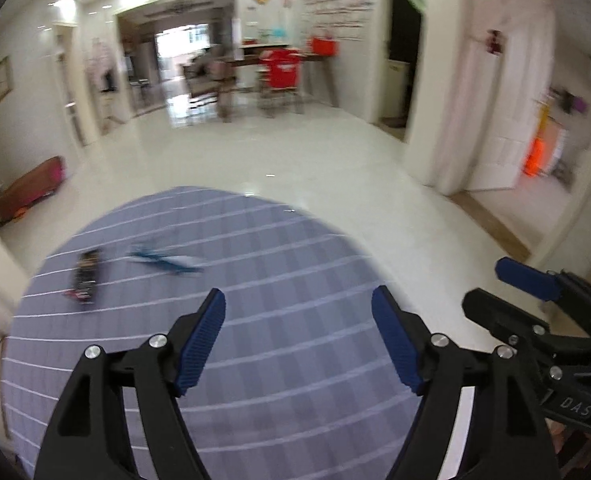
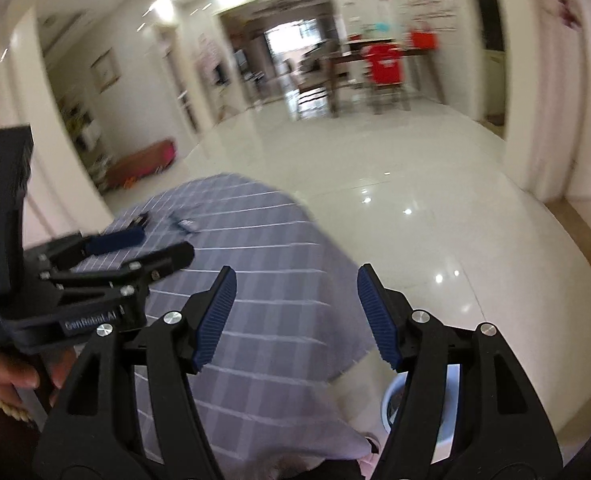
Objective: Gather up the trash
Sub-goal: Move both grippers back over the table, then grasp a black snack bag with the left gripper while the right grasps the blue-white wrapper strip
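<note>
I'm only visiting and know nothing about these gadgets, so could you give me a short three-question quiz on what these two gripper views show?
1. True or false: the left gripper is clamped on a piece of trash.
2. Which covers the round table? A) red plastic sheet B) blue-grey checked cloth C) newspaper
3. Name the dark oblong thing lying beside the blue wrapper on the cloth.

Key:
1. False; its jaws stand apart with nothing between them, like the right gripper.
2. B
3. It looks like a remote control, though blur leaves this uncertain.
</note>
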The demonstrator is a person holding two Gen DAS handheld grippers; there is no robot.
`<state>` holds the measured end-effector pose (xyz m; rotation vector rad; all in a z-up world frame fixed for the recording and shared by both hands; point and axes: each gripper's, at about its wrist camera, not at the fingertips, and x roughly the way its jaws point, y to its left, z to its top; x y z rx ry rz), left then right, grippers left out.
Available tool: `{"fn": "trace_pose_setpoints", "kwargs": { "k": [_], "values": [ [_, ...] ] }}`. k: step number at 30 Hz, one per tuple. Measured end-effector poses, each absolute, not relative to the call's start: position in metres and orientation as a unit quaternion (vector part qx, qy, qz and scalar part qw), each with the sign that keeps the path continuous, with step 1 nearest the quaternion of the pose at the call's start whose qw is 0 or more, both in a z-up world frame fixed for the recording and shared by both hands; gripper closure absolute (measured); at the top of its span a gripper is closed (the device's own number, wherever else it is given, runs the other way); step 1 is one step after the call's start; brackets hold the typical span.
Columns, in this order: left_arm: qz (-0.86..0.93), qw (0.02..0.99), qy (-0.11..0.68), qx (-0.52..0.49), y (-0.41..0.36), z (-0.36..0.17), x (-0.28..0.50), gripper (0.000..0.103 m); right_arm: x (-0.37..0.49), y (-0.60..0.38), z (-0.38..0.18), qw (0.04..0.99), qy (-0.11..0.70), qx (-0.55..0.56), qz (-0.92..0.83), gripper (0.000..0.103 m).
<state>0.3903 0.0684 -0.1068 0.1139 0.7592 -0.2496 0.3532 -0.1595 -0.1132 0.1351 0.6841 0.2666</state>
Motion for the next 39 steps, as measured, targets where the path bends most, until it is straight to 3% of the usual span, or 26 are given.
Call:
{"fn": "trace_pose_setpoints", "kwargs": {
  "k": [9,18,22,26,27,28,29,30,36,39],
  "values": [
    [-0.016,0.911,0.412,-0.012,0.223,-0.120,0.461,0.028,0.459,-0.026,-0.138,0.891,0.407,-0.029,0.199,0.041],
    [0.028,0.892,0.450,-0.018,0.281,-0.151,0.508,0.028,0.529,0.040,-0.183,0.870,0.439,-0.078,0.210,0.041],
    [0.026,0.889,0.458,-0.020,0.287,-0.163,0.522,0.028,0.540,0.055,-0.191,0.862,0.451,-0.084,0.215,0.059],
    [0.019,0.885,0.465,-0.011,0.273,-0.174,0.532,0.028,0.547,0.060,-0.193,0.862,0.448,-0.100,0.214,0.071],
    [0.017,0.883,0.470,-0.006,0.270,-0.178,0.536,0.031,0.549,0.060,-0.194,0.862,0.449,-0.101,0.214,0.073],
    [0.014,0.880,0.474,-0.004,0.266,-0.180,0.535,0.048,0.549,0.059,-0.194,0.862,0.448,-0.103,0.212,0.081],
    [0.015,0.878,0.479,-0.003,0.265,-0.183,0.536,0.056,0.550,0.059,-0.194,0.863,0.447,-0.106,0.209,0.088],
    [0.021,0.877,0.479,-0.003,0.267,-0.184,0.537,0.068,0.551,0.057,-0.194,0.863,0.448,-0.100,0.213,0.088],
    [0.002,0.883,0.468,-0.026,0.267,-0.177,0.524,0.088,0.535,0.038,-0.187,0.868,0.436,-0.057,0.231,0.090],
    [-0.005,0.889,0.457,-0.024,0.259,-0.167,0.508,0.089,0.522,0.021,-0.175,0.871,0.427,-0.039,0.240,0.090]
  ]
}}
